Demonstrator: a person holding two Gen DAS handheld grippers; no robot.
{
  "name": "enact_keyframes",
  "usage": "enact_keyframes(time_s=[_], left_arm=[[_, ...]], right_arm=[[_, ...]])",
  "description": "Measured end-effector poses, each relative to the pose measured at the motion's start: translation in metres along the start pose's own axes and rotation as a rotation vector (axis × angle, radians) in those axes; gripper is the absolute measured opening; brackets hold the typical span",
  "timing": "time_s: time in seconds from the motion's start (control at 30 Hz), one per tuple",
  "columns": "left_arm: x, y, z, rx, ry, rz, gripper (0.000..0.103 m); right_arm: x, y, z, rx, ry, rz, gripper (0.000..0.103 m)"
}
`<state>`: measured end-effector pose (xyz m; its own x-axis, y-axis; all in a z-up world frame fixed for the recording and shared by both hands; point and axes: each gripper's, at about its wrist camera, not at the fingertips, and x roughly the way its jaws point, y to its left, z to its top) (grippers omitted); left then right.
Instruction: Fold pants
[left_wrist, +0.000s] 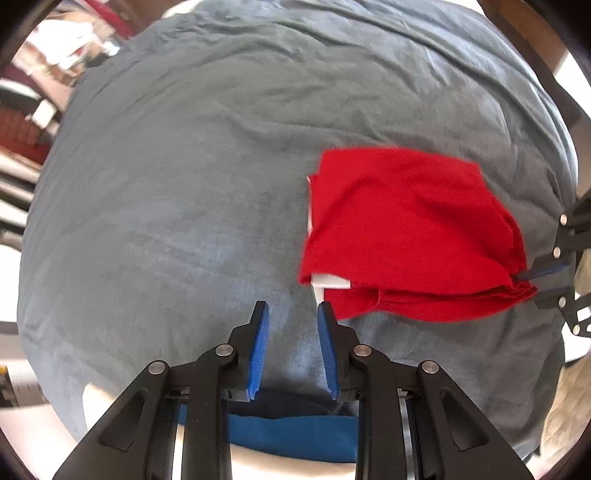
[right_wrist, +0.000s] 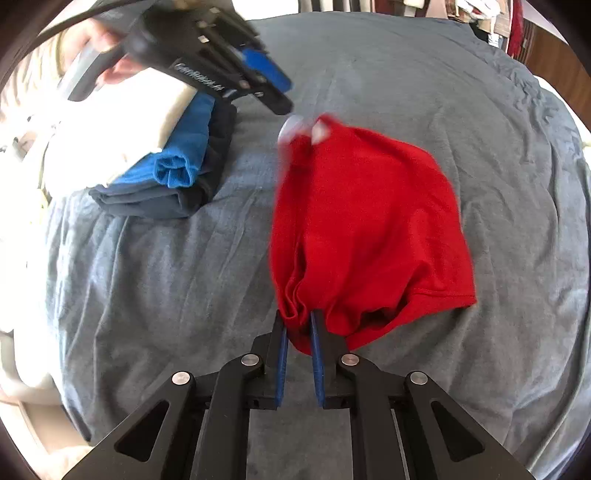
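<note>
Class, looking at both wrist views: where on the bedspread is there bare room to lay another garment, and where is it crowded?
Bare bedspread lies wide beyond the left claw and beside the red pants. It is crowded by the folded stack, and at the pants' corner, pinched by the right claw.

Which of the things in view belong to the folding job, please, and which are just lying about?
Part of the job:
- red pants, folded up, one bunched edge pinched
- right gripper, shut on that edge
- left gripper, fingers apart, nothing between them

Just lying about:
- stack of folded clothes: white, blue, dark
- grey bedspread underneath everything
</note>
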<state>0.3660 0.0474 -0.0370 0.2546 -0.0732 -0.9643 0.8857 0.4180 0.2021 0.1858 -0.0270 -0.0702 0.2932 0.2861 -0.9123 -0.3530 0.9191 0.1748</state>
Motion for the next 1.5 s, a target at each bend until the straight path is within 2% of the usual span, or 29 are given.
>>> enact_keyframes(time_s=[0.07,0.13,0.23,0.3,0.4,0.47,0.6,0.67,0.77,0.97,1.13,1.2,1.37,1.4,1.43,1.5], left_arm=[[-0.01,0.003,0.001,-0.066,-0.039,0.012,0.041],[-0.013,0.003,0.002,-0.107,-0.063,0.007,0.043],[-0.011,0.002,0.003,-0.183,-0.075,-0.005,0.043],[-0.009,-0.002,0.0,-0.229,-0.078,-0.041,0.043],[-0.011,-0.014,-0.01,-0.275,-0.1,-0.08,0.042],[-0.014,-0.02,-0.016,-0.305,-0.128,-0.076,0.039],[-0.01,-0.028,-0.026,-0.396,-0.18,-0.091,0.032],[-0.003,-0.035,-0.027,-0.402,-0.178,-0.05,0.027],[0.007,-0.043,-0.028,-0.395,-0.164,-0.053,0.025],[0.019,-0.05,-0.032,-0.432,-0.188,-0.065,0.024],[0.021,-0.048,-0.036,-0.449,-0.183,-0.079,0.024],[0.021,-0.05,-0.039,-0.44,-0.172,-0.063,0.024],[0.022,-0.055,-0.048,-0.425,-0.146,-0.063,0.024],[0.022,-0.056,-0.049,-0.433,-0.143,-0.065,0.024],[0.023,-0.056,-0.05,-0.44,-0.143,-0.064,0.024],[0.023,-0.056,-0.052,-0.446,-0.142,-0.058,0.024]], right_arm=[[-0.004,-0.004,0.0,0.008,0.004,0.006,0.015],[-0.007,-0.008,0.0,0.017,0.012,-0.005,0.029],[-0.009,-0.013,-0.001,0.051,0.007,-0.012,0.04],[-0.012,-0.013,-0.003,0.049,0.008,-0.008,0.04],[-0.026,-0.013,0.0,0.052,-0.073,-0.039,0.04],[-0.029,-0.012,0.002,0.043,-0.106,-0.076,0.04],[-0.025,-0.014,0.003,0.041,-0.13,-0.075,0.04],[-0.02,-0.012,0.004,0.028,-0.134,-0.057,0.04],[-0.01,-0.006,0.006,0.005,-0.131,-0.036,0.04],[0.006,0.009,0.006,-0.053,-0.127,-0.067,0.04],[0.021,0.02,0.007,-0.115,-0.136,-0.16,0.04],[0.027,0.022,0.005,-0.129,-0.129,-0.184,0.04],[0.035,0.022,0.0,-0.158,-0.102,-0.211,0.039],[0.033,0.019,0.0,-0.149,-0.098,-0.203,0.035],[0.032,0.016,-0.001,-0.142,-0.096,-0.195,0.025],[0.024,0.006,-0.002,-0.096,-0.091,-0.166,0.018]])
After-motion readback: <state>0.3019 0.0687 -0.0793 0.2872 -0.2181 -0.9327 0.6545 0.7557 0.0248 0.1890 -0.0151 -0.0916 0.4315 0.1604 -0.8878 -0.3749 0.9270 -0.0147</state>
